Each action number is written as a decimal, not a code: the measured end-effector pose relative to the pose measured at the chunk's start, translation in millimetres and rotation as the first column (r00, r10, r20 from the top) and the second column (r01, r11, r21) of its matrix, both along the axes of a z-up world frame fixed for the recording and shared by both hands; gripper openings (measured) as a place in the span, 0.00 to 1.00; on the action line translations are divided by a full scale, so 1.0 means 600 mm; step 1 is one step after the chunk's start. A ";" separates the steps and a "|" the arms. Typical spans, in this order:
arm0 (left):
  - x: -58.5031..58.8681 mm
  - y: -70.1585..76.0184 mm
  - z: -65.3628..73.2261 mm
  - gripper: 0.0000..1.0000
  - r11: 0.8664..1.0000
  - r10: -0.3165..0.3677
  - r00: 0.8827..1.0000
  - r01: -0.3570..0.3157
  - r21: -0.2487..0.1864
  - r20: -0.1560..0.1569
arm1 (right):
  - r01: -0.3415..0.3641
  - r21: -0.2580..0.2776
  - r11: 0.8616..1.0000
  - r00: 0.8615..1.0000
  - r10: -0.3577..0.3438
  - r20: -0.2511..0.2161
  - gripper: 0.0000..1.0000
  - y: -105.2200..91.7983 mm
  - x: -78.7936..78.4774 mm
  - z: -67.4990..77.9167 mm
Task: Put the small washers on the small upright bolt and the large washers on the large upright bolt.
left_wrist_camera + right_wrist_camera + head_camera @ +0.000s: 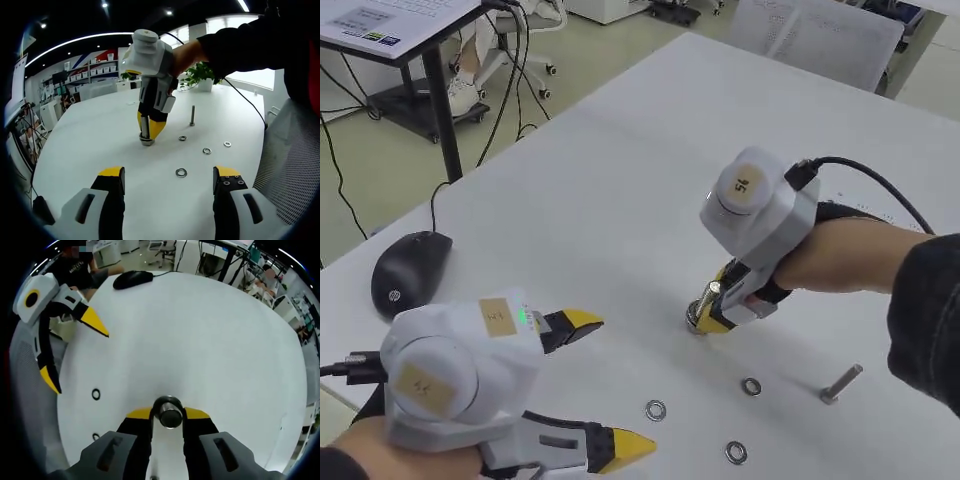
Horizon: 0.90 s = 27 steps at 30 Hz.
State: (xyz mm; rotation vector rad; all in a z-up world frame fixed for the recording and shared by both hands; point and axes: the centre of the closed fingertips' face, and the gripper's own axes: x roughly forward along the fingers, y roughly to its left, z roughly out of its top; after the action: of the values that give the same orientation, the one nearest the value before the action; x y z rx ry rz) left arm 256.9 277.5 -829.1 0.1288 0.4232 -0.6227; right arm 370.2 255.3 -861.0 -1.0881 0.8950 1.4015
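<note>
Left hand-held gripper (610, 381): spread wide above the table (670, 180).
Right hand-held gripper (712, 318): pinching the large bolt (170, 411), upright on the table.
Washers (181, 173): lying flat on the table, near the small bolt (192, 115).

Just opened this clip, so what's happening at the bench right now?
A person works with a tool in each hand. The right tool is shut on the large bolt, holding it upright on the white table. The left tool hangs open above the table, holding nothing. The small bolt stands free nearby, and several washers lie loose on the table.
</note>
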 end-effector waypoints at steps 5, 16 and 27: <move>0.000 0.000 -0.001 0.71 1.000 0.001 1.000 -0.001 -0.003 0.000 | -0.003 0.001 1.000 1.000 0.003 -0.001 0.24 0.000 0.002 0.000; -0.001 -0.003 -0.001 0.70 1.000 -0.007 1.000 0.007 -0.001 -0.001 | -0.017 -0.004 1.000 1.000 0.017 0.002 0.25 -0.002 0.001 -0.002; 0.001 -0.004 -0.002 0.70 1.000 -0.012 1.000 0.012 -0.003 -0.005 | -0.010 -0.021 1.000 1.000 0.010 -0.001 0.26 -0.017 0.001 -0.008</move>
State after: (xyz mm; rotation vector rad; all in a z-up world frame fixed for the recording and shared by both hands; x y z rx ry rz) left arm 257.2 275.2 -830.1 0.1273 0.4265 -0.6354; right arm 370.7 245.2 -865.7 -1.1098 0.9073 1.4038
